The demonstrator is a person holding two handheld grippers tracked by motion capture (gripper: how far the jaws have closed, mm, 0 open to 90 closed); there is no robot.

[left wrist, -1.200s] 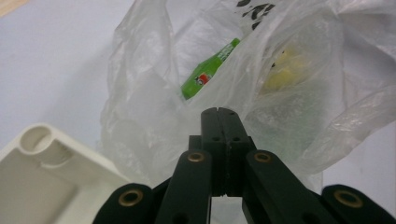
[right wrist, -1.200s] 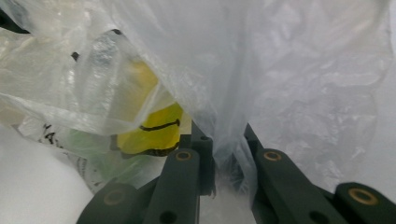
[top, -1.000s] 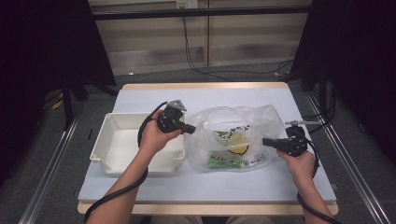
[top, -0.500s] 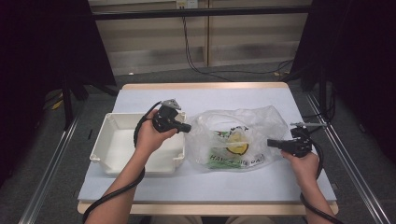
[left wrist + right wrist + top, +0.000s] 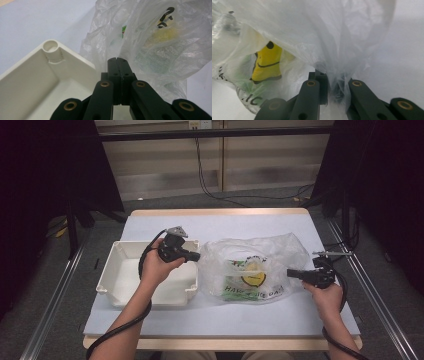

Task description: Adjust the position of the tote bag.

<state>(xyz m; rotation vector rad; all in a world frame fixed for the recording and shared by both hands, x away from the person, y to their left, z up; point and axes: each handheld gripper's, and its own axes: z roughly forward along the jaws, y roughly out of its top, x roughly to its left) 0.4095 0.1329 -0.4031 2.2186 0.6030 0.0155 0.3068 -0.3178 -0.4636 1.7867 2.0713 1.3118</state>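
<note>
A clear plastic bag [image 5: 265,251] lies crumpled in the middle of the table, with a yellow smiley face [image 5: 254,278] and green print showing through it. My left gripper [image 5: 198,255] hovers over the white tray's right rim, pointing at the bag's left edge. In the left gripper view its jaws [image 5: 117,59] are pressed together with the bag [image 5: 155,50] just beyond the tips and nothing visible between them. My right gripper [image 5: 289,272] is at the bag's right edge. In the right gripper view, bag film [image 5: 312,30] is gathered and pinched between the jaws [image 5: 332,82], beside the smiley face [image 5: 265,62].
A white plastic tray [image 5: 107,275] sits on the table's left half, its inside bare; its corner post [image 5: 51,47] is close to my left jaws. Pale table surface [image 5: 225,227] stretches behind the bag. Metal rails run along both sides and cables lie on the floor beyond.
Both hands have shifted slightly apart: the left a touch toward the tray, the right a touch to the right with the bag's edge. Jaws look the same.
</note>
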